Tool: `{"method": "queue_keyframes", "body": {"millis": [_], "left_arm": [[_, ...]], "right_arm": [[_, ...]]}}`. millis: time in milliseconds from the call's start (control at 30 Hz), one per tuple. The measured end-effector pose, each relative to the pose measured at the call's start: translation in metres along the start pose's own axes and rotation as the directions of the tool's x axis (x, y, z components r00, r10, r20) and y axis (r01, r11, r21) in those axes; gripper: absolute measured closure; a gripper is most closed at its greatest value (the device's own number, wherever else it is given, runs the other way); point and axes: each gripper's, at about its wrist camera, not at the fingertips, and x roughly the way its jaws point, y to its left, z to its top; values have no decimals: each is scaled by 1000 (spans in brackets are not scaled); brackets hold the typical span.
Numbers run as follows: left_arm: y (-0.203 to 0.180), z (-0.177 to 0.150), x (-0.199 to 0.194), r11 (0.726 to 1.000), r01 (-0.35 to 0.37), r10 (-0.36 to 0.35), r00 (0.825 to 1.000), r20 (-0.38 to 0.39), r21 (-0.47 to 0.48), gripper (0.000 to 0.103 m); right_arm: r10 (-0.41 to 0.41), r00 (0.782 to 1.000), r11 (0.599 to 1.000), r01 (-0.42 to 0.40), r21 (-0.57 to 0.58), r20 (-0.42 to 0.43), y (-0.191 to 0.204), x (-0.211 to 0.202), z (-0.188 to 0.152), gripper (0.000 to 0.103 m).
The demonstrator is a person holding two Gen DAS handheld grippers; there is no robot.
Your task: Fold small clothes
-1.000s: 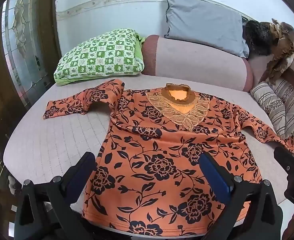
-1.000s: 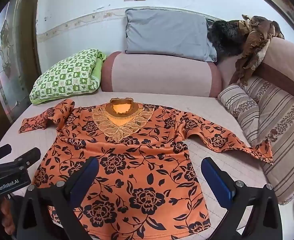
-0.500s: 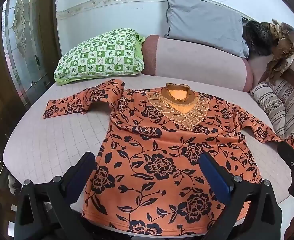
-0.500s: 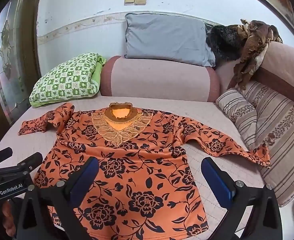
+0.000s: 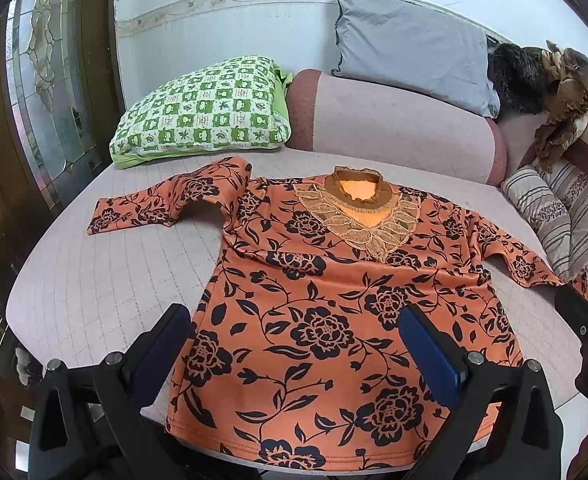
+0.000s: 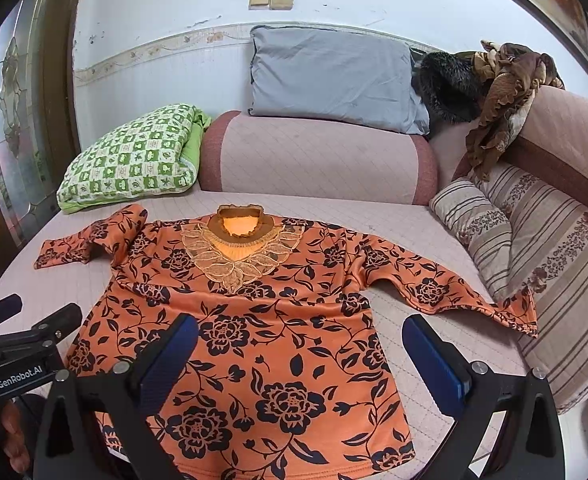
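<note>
Orange floral top (image 5: 334, 320) is lying flat, front up, on the pink quilted sofa seat (image 5: 93, 280), hem at the near edge, while left claw (image 5: 294, 344) and right claw (image 6: 300, 352) are hovering above it, both spread, gripping nothing.

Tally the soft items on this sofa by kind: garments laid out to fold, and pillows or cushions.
Garments to fold: 1, the orange top.
Pillows or cushions: 3, green pillow, grey pillow, striped cushion.
Total: 4.

orange black-floral top (image 5: 334, 320) — green-checked pillow (image 5: 205, 108)
</note>
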Motion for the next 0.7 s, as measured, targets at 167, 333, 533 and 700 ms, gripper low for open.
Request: {"method": "queue_keyframes", "body": {"millis": [167,333,533,700], "left_arm": [[0,0,0,1000,-1,1,1000,2,-5,0],[1,0,-1,1000,-4,4,1000,5,-3,0],[1,0,-2,1000,-8,8,1000,6,-1,0],[1,1,-3,1000,-8,8,1000,8,1,0]], "right_arm": [[2,1000,1000,-2,-1,4,1,0,1,0],[3,1000,1000,-3,-1,5,2,0,2,0],[6,1000,1000,-6,-6,12,4,-2,2,0],[7,1000,1000,-7,-6,12,5,-3,2,0]]}}
